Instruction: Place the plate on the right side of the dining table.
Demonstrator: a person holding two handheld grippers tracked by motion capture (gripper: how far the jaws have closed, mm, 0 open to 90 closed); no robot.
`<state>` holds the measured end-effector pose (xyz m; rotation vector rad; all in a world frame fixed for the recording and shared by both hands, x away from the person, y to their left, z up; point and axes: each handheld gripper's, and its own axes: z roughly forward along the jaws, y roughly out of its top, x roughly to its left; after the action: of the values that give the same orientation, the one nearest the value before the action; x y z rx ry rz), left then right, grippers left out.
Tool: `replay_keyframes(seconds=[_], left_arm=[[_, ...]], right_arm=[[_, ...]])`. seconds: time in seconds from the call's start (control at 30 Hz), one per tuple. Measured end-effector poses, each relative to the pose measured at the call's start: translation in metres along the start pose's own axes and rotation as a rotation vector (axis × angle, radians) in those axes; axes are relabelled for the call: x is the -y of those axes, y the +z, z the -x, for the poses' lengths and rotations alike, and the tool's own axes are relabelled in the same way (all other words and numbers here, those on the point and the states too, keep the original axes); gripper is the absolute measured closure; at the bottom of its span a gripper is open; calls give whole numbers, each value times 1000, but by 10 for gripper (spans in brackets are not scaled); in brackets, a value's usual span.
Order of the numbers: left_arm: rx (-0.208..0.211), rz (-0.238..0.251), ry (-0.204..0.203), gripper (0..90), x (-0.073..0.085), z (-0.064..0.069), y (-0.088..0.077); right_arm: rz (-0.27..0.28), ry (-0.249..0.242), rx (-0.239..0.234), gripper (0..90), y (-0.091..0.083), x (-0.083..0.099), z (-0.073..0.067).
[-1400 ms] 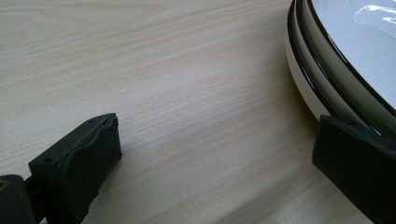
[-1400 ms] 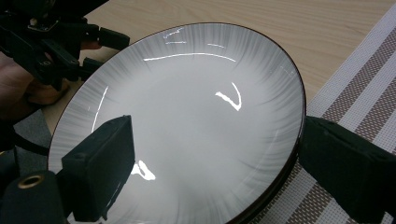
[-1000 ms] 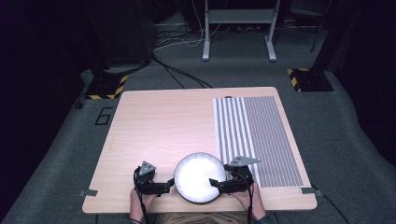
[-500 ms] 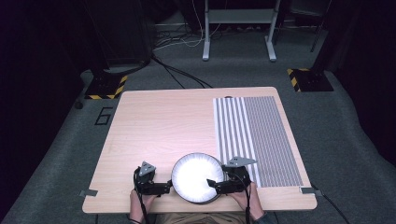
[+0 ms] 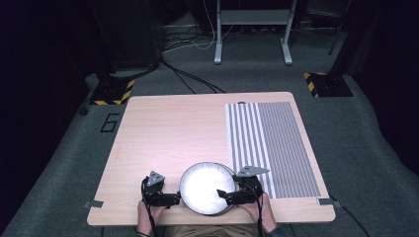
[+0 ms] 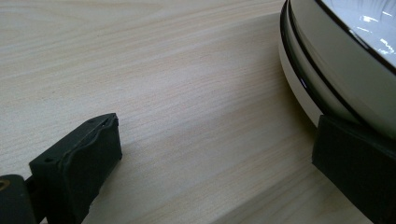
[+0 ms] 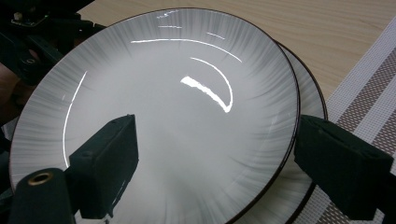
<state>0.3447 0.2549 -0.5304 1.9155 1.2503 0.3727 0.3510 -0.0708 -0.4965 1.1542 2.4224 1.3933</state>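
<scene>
Plates [image 5: 206,188] sit stacked at the near edge of my worktop [image 5: 173,133], between the two claws, and being round they have no long axis and point no particular way. In the right gripper view I see two of them: the upper plate [image 7: 159,116] tilts up off the lower plate [image 7: 306,100], whose rim peeks out beyond it on the far right. Both are glossy white with faint grey streaks running in from the edge and a thin dark line around the rim; bright glare curves across the upper one. In the left gripper view I see the pale undersides stacked, with dark rim lines.

My right claw [image 5: 228,195] is spread, one jaw over the upper plate's face and the other outside its rim, near a striped placemat [image 5: 276,148]; I cannot tell whether either jaw touches the plate. My left claw [image 5: 170,198] is also spread wide, one jaw over bare wood, the other tucked right against the stack's underside at the left rim. The placemat, grey and white in lengthwise stripes, covers the right part of the worktop.
</scene>
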Motion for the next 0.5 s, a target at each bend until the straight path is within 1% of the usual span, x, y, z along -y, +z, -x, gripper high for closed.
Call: replay_keyframes(seconds=[0.1,0.17,0.37,0.43,0.5], left_arm=[[-1,-4,-1,14,0,0,0],[0,-3,-1,13,0,0,0],[-1,-3,-2,12,0,0,-1],[0,2,-8,10,1,0,-1],[3,10,-29,8,2,-1,-2]], right_arm=[[-11,-1,-3,136,4,1,-1],[-9,1,6,135,5,1,-2],[-4,6,7,136,6,1,-2],[-4,12,6,136,6,1,-2],[-8,10,4,138,8,2,-2]])
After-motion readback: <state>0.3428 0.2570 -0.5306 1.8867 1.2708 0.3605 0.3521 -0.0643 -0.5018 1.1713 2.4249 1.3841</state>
